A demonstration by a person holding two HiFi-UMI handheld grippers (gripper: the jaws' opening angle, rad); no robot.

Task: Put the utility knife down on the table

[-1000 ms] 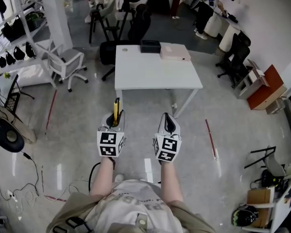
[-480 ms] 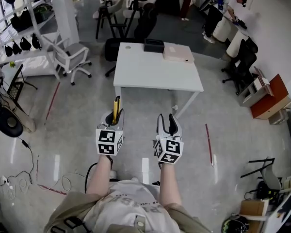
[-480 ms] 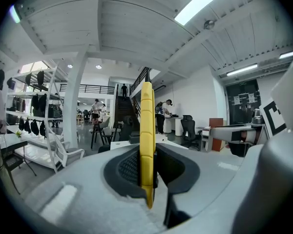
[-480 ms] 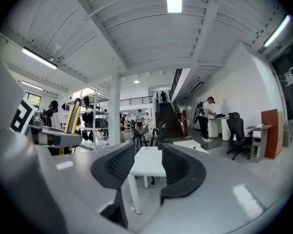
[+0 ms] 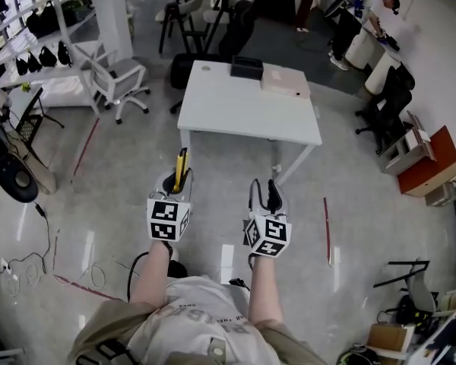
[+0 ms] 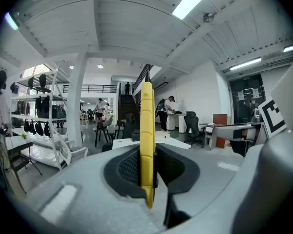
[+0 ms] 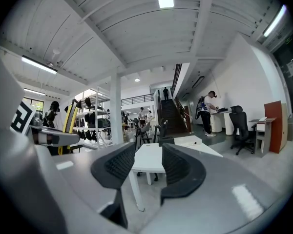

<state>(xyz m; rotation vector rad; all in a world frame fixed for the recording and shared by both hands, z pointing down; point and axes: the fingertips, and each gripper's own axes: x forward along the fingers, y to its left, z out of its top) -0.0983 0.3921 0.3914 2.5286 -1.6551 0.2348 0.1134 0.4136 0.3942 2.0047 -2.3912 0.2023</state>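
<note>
Carry stage: the knife (image 6: 146, 145) is clamped in the left gripper (image 5: 176, 182), short of the table (image 5: 235, 112). The right gripper (image 5: 267, 195), jaws just opened wide, is empty. An approach is judged necessary next.

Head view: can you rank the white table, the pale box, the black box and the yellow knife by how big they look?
1. white table
2. pale box
3. black box
4. utility knife: a thin strip, only partly visible. It is nearer the camera, so its true size may differ.
</note>
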